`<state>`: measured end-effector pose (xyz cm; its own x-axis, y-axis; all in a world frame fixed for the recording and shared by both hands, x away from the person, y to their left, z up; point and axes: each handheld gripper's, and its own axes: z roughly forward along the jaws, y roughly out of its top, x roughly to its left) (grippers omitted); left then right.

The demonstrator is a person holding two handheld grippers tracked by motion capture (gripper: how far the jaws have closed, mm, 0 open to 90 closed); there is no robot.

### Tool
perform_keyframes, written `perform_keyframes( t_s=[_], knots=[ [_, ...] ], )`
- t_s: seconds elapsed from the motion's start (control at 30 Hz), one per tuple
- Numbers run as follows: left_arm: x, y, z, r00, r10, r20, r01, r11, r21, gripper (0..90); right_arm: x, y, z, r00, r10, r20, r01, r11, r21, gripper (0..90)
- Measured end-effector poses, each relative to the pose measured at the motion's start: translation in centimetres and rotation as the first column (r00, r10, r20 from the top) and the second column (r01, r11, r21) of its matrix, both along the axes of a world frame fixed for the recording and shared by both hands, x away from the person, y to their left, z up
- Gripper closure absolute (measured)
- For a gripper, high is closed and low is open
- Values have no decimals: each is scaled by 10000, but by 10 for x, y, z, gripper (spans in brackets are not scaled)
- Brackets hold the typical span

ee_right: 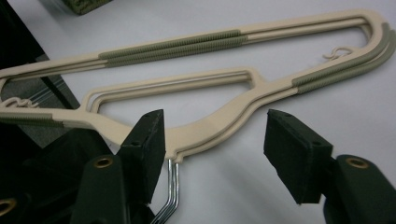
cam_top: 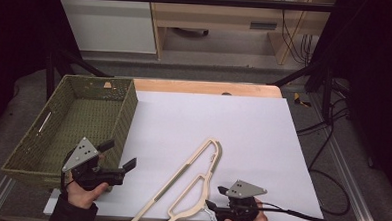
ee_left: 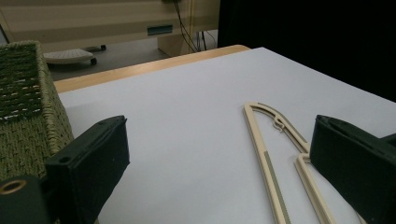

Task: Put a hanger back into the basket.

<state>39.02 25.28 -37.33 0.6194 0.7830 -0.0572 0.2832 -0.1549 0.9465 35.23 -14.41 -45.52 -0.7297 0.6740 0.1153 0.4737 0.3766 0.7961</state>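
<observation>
1. A pair of cream plastic hangers (cam_top: pixel 188 182), stacked one on the other, is seen lying flat on the white surface (cam_top: pixel 248 138), near its front edge and slanting from the front towards the middle.
2. Each hanger is shaped as a long, narrow loop with a rounded far end; in the right claw view, ribbed olive-green grip strips (ee_right: pixel 173 45) are seen along both long arms.
3. A smaller inner bar is formed within the loop, and a small moulded notch hook (ee_right: pixel 337 52) is seen just inside the rounded end.
4. Chrome wire hooks (ee_right: pixel 172 191) are seen emerging from the thick middle neck of the stack, bent downwards towards the front edge of the surface.
5. The right claw (cam_top: pixel 217 198) is held at the front edge, right of centre, beside the neck of the hangers; in its own view the jaws are seen partly apart, one pad in front of the neck and the other off to the side on bare surface, with no pad pressing on the plastic.
6. The left claw (cam_top: pixel 118 155) is held near the front left corner, its jaws spread wide with nothing between them.
7. A woven olive basket (cam_top: pixel 42 149) is set along the left edge of the surface, just beside the left claw.
</observation>
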Motion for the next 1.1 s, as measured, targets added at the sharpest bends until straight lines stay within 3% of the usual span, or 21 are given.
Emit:
perform_keyframes(
  t_s=[0.3,0.67,1.1],
  knots=[
    [-1,-8,-3,9998,-186,-28,186,9997,139,47,-6,6,-13,9978,338,-575,-358,9988,-336,603],
    [-2,-19,-8,9991,-392,-149,397,9988,284,52,-8,11,-20,9930,633,-1000,-673,9971,-367,719],
    [-2,-34,-15,9966,-721,-409,742,9959,512,52,-8,14,-25,9913,642,-1148,-716,9956,-609,870]
  ],
)
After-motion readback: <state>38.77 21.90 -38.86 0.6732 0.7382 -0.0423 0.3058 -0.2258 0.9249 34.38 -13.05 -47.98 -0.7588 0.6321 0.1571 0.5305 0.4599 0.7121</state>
